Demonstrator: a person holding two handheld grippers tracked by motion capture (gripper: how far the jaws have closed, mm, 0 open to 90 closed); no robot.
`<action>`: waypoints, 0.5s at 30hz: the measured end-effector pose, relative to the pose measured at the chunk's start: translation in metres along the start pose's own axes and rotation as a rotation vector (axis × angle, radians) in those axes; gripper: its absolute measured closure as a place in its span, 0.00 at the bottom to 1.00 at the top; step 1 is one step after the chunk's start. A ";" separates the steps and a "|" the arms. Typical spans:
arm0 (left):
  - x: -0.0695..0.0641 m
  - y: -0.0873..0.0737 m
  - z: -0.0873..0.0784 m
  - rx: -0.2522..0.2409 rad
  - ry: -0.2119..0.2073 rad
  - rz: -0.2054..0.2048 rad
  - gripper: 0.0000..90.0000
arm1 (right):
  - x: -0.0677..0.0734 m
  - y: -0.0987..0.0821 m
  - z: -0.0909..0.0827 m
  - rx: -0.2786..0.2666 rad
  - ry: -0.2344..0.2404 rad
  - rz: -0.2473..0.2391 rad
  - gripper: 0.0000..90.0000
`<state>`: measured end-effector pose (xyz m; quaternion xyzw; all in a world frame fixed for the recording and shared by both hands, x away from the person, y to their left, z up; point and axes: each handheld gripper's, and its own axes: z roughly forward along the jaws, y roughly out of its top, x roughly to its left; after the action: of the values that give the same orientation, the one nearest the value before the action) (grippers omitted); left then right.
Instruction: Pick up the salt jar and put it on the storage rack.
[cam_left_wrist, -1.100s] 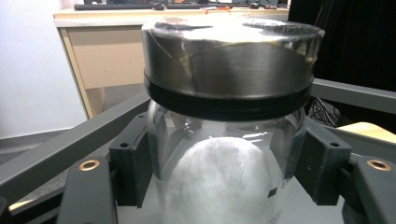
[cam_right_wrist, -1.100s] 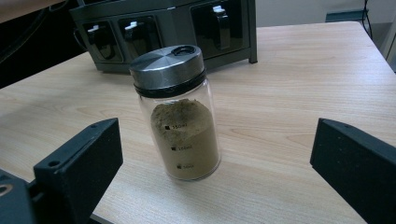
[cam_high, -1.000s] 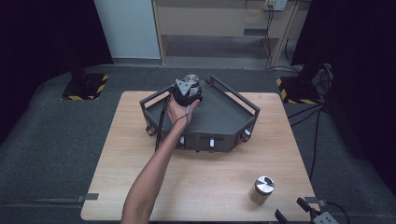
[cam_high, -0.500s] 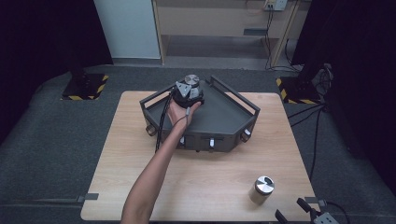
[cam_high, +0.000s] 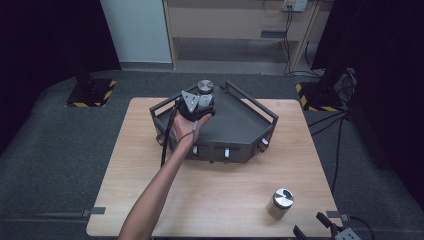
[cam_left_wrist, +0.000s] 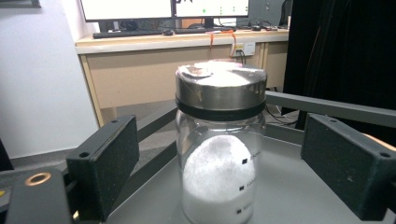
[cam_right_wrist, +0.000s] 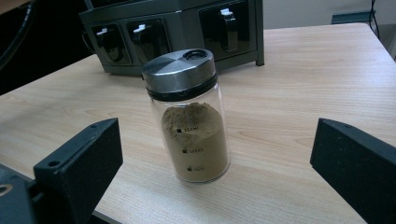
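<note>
High view: the left gripper sits over the far left part of a dark grey rack that stands on the far half of the bench, and the person's forearm reaches up to it from the near edge of the bench. Just beyond the gripper, inside the rack near its far corner, a jar of white powder stands upright with its metal lid on. The left gripper view shows that jar between the two black jaws with a clear gap on each side; the jaws have just been opening and neither pad touches the glass. The jar rests on the rack's grey floor, with a rail of the rack passing behind it.

Well away from the rack, near the bench's near right corner, a second jar stands upright on the wood. The right gripper lies just past it at the bench's edge. In the right gripper view this jar holds brown powder under a metal lid; the jaws stand wide to either side without touching it, and the rack's front with its small latches rises behind.
</note>
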<state>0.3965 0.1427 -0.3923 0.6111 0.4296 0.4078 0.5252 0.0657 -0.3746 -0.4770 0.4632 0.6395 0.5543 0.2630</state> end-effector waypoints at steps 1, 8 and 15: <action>0.000 0.002 -0.004 -0.003 0.003 0.003 0.12 | 0.000 0.000 0.000 0.000 -0.001 -0.001 0.03; -0.004 0.001 -0.030 -0.029 -0.004 0.024 0.12 | 0.000 0.000 0.000 0.001 -0.005 -0.001 0.03; -0.006 0.000 -0.057 -0.026 -0.004 0.025 0.11 | 0.000 0.000 -0.001 0.000 -0.013 -0.005 0.03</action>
<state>0.3405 0.1541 -0.3855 0.6102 0.4154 0.4188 0.5289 0.0650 -0.3745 -0.4768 0.4652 0.6389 0.5507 0.2685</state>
